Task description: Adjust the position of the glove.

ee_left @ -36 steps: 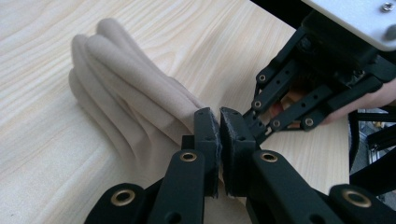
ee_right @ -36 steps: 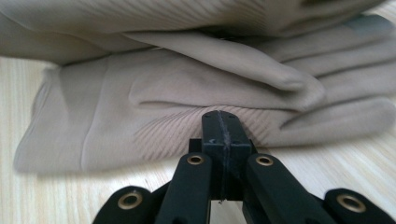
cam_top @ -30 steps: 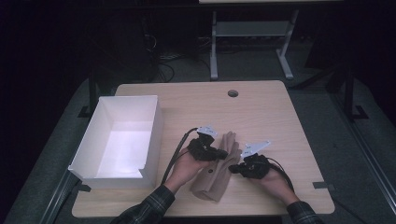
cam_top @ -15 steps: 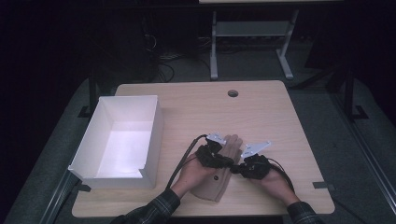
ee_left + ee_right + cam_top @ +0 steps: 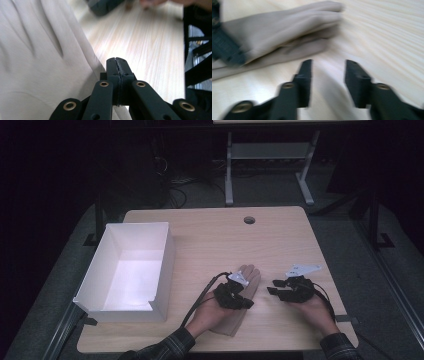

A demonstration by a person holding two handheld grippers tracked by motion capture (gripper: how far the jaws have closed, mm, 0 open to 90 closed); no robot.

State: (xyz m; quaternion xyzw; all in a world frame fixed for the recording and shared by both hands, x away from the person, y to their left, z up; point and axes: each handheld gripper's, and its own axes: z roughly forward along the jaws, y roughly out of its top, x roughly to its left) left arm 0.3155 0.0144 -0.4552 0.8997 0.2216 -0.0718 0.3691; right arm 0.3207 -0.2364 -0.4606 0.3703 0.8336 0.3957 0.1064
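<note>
Looking down from the high view, a white rectangular open box [image 5: 131, 270] sits at the left of the pale wooden table [image 5: 280, 240], nothing visible inside it. A beige fabric glove [image 5: 244, 287] lies flat near the front edge, under the left gripper [image 5: 239, 301]; the right gripper [image 5: 272, 290] hovers just beside it. Left gripper view: jaws pressed together at the glove's edge, whether pinching cloth is unclear. Right gripper view: jaws have just been opening, nothing between them.
</note>
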